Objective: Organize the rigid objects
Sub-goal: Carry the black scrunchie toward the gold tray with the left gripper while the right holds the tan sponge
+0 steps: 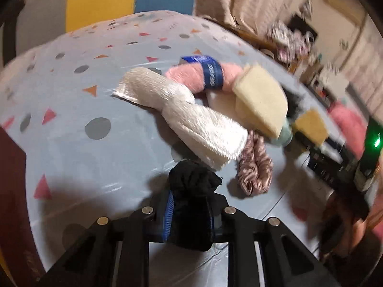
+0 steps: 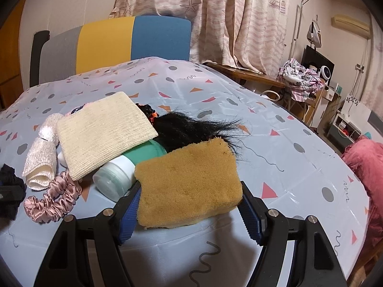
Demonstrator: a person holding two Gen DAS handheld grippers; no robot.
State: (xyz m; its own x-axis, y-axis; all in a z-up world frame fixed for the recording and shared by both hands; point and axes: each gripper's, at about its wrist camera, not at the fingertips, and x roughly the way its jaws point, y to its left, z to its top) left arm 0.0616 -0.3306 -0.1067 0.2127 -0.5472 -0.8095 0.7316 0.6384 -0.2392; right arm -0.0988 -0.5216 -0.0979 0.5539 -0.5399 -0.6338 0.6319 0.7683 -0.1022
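Observation:
My left gripper (image 1: 189, 212) is shut on a black cloth bundle (image 1: 191, 184) just above the table. Ahead of it lie a white rolled towel (image 1: 191, 117), a pink fuzzy roll with a blue band (image 1: 205, 74), a cream mesh cloth (image 1: 261, 98) and a pink satin scrunchie (image 1: 253, 167). My right gripper (image 2: 189, 205) is shut on a brown-yellow sponge (image 2: 189, 181), held above the table. Behind the sponge lie a green-and-white bottle (image 2: 119, 174) on its side, the cream cloth (image 2: 103, 131), black hair (image 2: 191, 126), the white towel (image 2: 40, 160) and the scrunchie (image 2: 52, 201).
The table has a grey cover with dots and triangles (image 2: 299, 148). A grey, yellow and blue chair back (image 2: 115, 40) stands behind it. Curtains (image 2: 227, 19), a side table with clothes (image 2: 299, 79) and a red blanket (image 2: 363, 157) are at the right.

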